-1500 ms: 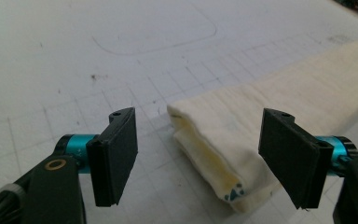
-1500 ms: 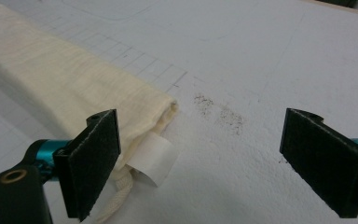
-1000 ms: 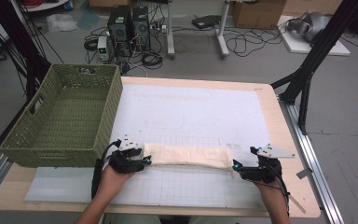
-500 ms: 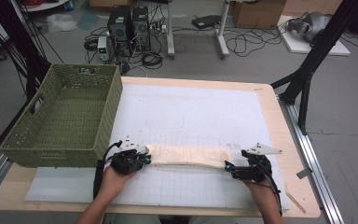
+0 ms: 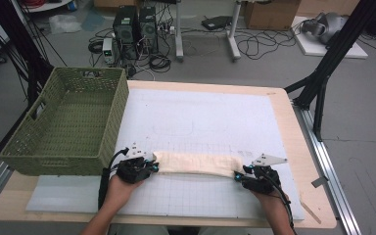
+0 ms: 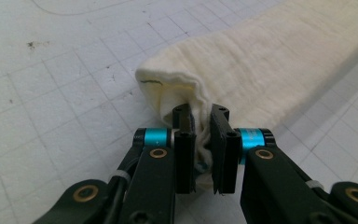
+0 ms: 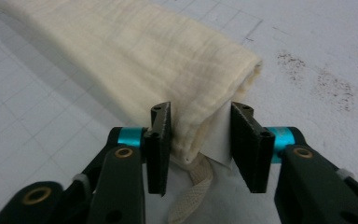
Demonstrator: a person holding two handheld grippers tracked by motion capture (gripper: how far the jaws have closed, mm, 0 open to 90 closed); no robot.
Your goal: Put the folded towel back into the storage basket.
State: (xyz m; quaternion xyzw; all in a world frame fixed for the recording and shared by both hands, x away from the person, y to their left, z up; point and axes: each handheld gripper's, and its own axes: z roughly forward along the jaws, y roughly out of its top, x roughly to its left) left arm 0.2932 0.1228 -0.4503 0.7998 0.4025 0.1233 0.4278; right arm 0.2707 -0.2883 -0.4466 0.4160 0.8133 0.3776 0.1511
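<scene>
A long cream folded cloth point(image 5: 196, 164) lies across the white grid mat point(image 5: 200, 117) near the front, between my two grippers. At the cloth's left end my left gripper point(image 5: 149, 165) is shut on it; the left gripper view shows the bunched cloth end point(image 6: 168, 88) pinched between the narrow jaws of the left gripper point(image 6: 203, 126). My right gripper point(image 5: 240, 176) sits at the cloth's right end. Its jaws stand apart around the corner of the cloth point(image 7: 135, 51) in the right gripper view, where the right gripper point(image 7: 200, 130) is open, with a white label point(image 7: 216, 140) and a tape loop point(image 7: 198, 182) between them.
A green woven basket point(image 5: 68, 122) stands at the table's left, its front corner close to my left gripper. The wooden table edge point(image 5: 308, 161) runs along the right. Computers, cables and a black stand leg are on the floor beyond.
My right gripper has slid a little to the left along the mat, and the cloth's right end has come in with it. The left gripper has stayed put.
</scene>
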